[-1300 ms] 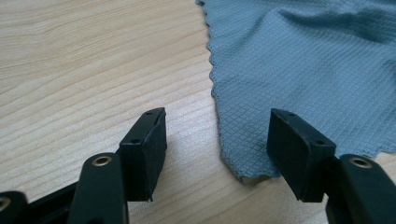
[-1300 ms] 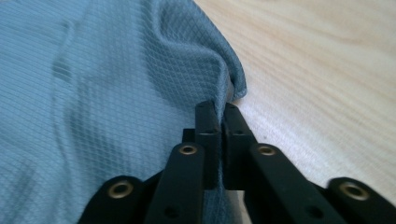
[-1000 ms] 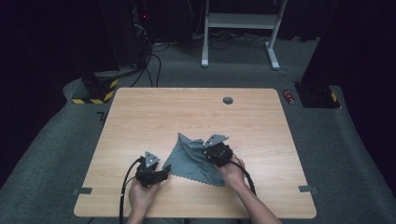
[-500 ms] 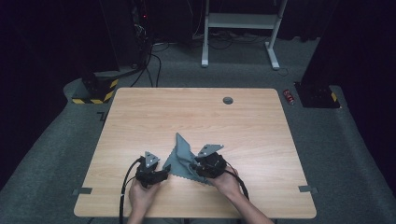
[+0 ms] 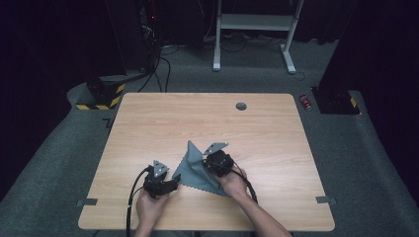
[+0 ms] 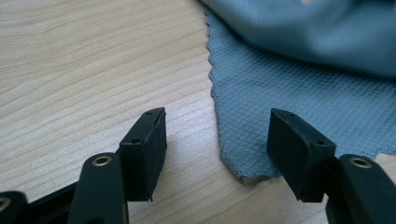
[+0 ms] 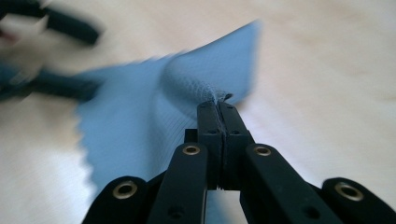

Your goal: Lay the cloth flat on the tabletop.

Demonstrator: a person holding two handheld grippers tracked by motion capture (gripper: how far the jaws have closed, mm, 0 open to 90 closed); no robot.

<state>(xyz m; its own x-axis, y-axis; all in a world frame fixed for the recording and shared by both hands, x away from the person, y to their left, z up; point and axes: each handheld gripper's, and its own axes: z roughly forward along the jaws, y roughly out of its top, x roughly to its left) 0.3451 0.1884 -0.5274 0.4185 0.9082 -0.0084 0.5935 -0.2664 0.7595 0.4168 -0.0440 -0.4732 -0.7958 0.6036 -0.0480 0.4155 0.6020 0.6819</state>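
Grey-blue cloth (image 5: 197, 170) on the wooden bench (image 5: 148, 128), toward the near edge, between the two hands; taken as the landmark for what follows.

Right gripper (image 7: 218, 106): fingers clenched on a pinch of the cloth, fabric bunched and drawn up into a raised point at the tips. Jaws just closing, with cloth between them. Seen from above at the cloth's right side (image 5: 218, 162), part of the sheet lifted and folded over toward the far left.

Left gripper (image 6: 217, 140): fingers released, standing apart, gripping nothing. The cloth's near-left corner and scalloped edge lie flat between them, edge running away from the tips; left finger (image 6: 144, 149) over bare bench, right finger (image 6: 299, 149) over the fabric. From above, at the cloth's left corner (image 5: 160, 182).

Judgement: fold in hand. Coming move likely turns on the left corner, already inside the open fingers, so the left hand is the nearer one. Long axis of the sheet roughly from that corner toward the raised point.

Small dark hole (image 5: 241, 106) in the bench, well beyond the cloth.
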